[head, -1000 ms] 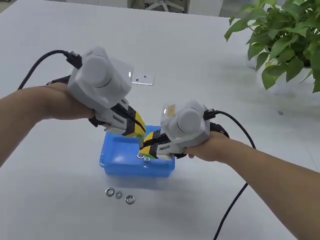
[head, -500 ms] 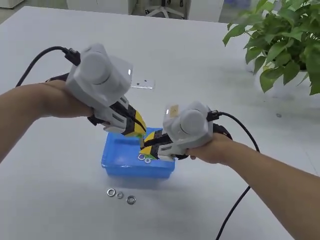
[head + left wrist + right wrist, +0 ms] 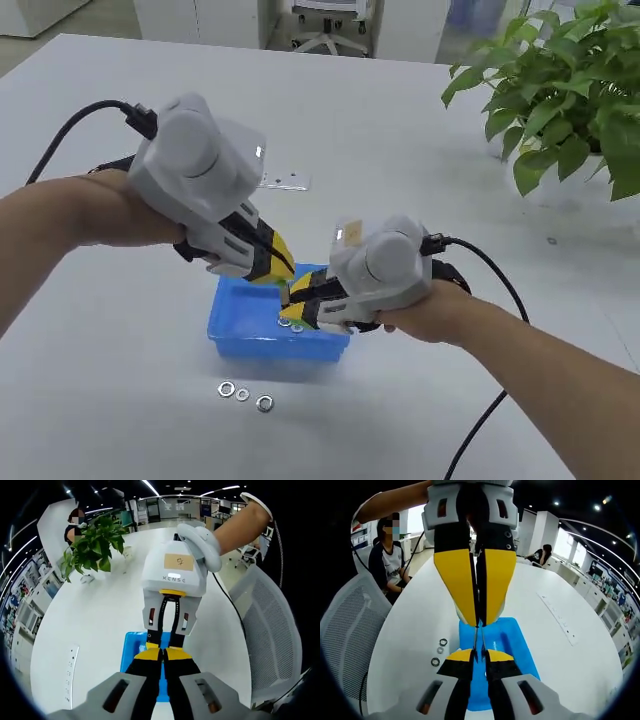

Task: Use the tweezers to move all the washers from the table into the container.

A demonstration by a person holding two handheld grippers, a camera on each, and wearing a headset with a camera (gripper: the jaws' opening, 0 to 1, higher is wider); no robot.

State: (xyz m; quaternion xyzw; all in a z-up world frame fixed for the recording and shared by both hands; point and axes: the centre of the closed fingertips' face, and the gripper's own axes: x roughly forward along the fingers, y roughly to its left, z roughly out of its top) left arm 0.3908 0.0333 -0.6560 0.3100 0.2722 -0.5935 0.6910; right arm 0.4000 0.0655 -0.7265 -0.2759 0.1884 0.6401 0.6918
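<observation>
The blue container [image 3: 235, 335] sits on the white table, with two washers [image 3: 290, 324] lying inside near its front wall. Three more washers [image 3: 242, 394] lie in a row on the table just in front of it, and appear in the right gripper view as washers [image 3: 440, 650] left of the container [image 3: 507, 635]. Thin dark tweezers [image 3: 477, 640] run between both pairs of jaws. My left gripper [image 3: 275, 268] and my right gripper [image 3: 292, 300] meet tip to tip over the container's right half, each shut on the tweezers.
A potted plant [image 3: 570, 90] stands at the back right of the table. A small white strip [image 3: 285, 181] lies behind the container. Cables trail from both grippers. A mesh chair [image 3: 350, 625] stands beside the table, where a person sits.
The head camera has shifted a little. Both grippers stay tip to tip over the container, the right one slightly lower. The washers have not moved.
</observation>
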